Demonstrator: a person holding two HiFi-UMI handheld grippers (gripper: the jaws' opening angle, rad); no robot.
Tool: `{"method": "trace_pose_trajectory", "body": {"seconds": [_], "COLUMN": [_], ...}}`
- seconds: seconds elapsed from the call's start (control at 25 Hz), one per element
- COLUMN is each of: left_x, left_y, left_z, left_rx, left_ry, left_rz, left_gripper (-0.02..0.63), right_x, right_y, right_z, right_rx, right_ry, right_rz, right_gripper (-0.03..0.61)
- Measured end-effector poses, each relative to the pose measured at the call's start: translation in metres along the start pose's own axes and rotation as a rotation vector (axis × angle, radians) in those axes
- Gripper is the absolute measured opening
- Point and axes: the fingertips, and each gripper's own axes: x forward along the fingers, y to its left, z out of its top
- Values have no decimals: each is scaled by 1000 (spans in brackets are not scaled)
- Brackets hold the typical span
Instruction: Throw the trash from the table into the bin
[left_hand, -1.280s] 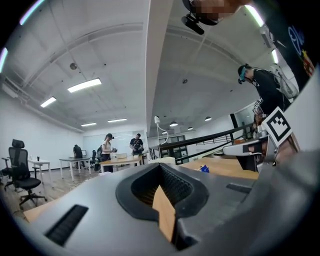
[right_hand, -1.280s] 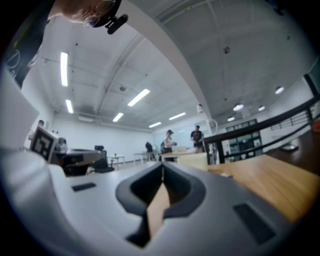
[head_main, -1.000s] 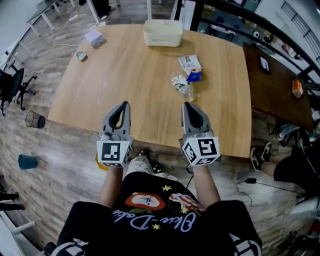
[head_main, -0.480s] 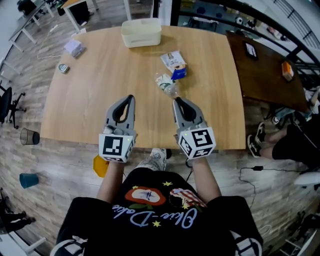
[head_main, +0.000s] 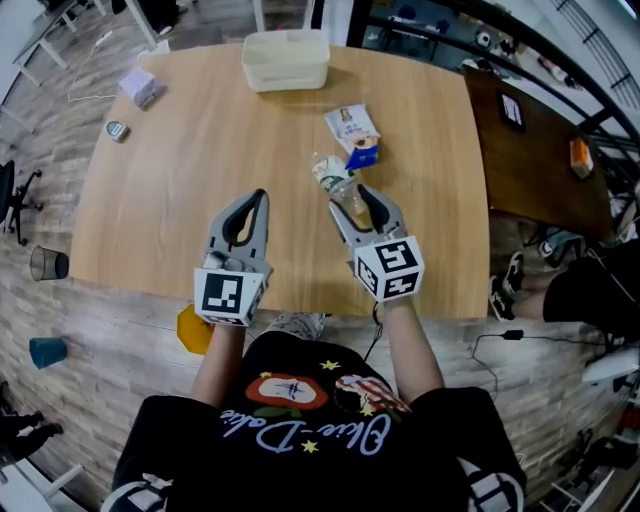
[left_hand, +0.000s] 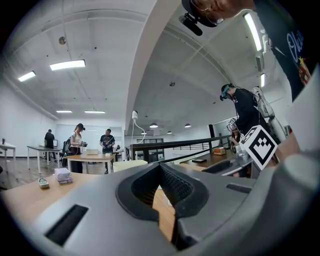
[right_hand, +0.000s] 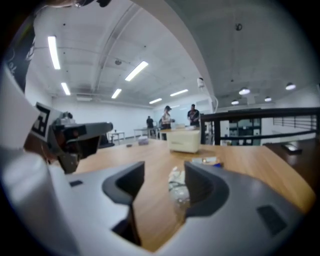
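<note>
Clear crumpled plastic is the target. My left gripper (head_main: 258, 200) hovers pressed shut above the table's (head_main: 180, 150) near edge. The crushed bottle (head_main: 333, 178) lies right of centre, its near end between my right gripper's (head_main: 350, 206) just-spread jaws. It is likely light, springy and slick, so I'd pinch its flattened middle.

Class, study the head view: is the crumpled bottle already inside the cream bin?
No, the crumpled bottle lies on the wooden table, well short of the cream bin at the far edge.
</note>
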Motion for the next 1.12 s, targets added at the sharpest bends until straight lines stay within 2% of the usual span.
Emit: {"method": "trace_pose_trajectory", "body": {"seconds": [0.16, 0.28, 0.44, 0.48, 0.56, 1.12], "left_x": [13, 23, 33, 35, 40, 62], "left_y": [8, 14, 17, 17, 19, 26], "left_z": [-3, -5, -8, -9, -10, -9], "left_rx": [6, 11, -17, -21, -16, -44], "left_ry": [5, 12, 28, 28, 25, 19], "left_rz": [7, 5, 6, 3, -6, -17], "left_gripper": [11, 11, 11, 11, 11, 11], "right_x": [20, 32, 45, 49, 55, 81], "right_y": [-10, -18, -27, -27, -29, -43], "right_z": [-19, -29, -41, -46, -55, -91], "right_rx": [14, -2, -27, -22, 2, 3], "right_ry": [82, 136, 197, 217, 253, 411], "right_rz": [13, 12, 9, 15, 22, 10], "right_gripper": [311, 353, 368, 404, 431, 431]}}
